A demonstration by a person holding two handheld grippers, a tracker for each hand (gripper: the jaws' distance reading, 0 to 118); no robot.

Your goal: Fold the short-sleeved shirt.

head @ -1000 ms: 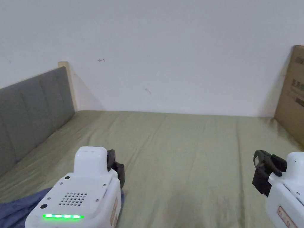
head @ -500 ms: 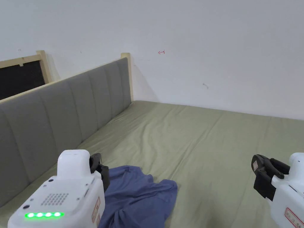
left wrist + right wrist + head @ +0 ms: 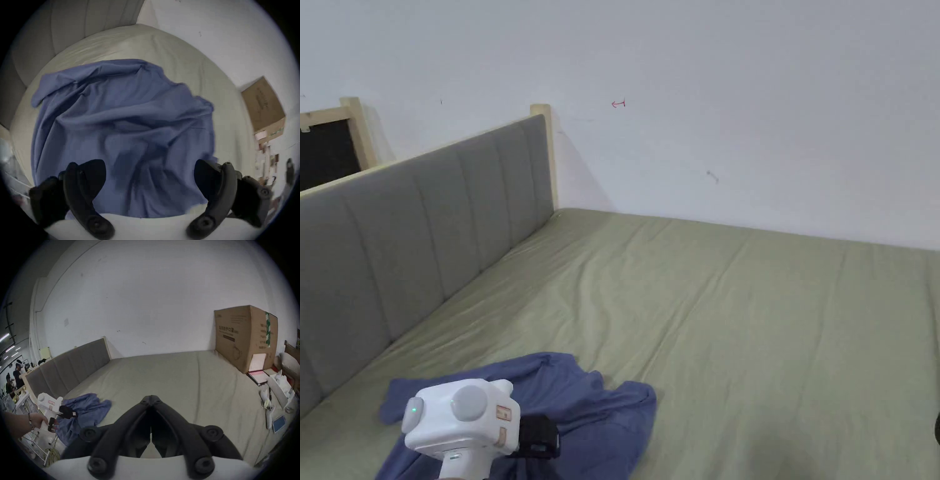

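A crumpled blue short-sleeved shirt lies on the olive-green bed sheet, near the bed's front left. My left gripper hovers just over its near part, white body turned sideways. In the left gripper view its jaws stand wide apart, and the left gripper has the shirt spread beneath and between them, untouched. The right gripper is shut on nothing, above bare sheet to the right of the shirt. From there the left gripper shows with a hand holding it.
A grey padded headboard runs along the bed's left side and a white wall stands behind. A big cardboard box stands at the far right corner. A tissue box and small items lie along the right edge. People stand far off at left.
The head camera has swung left and down. My left gripper has dropped lower over the shirt and turned sideways. The right gripper has slid to the picture's right edge.
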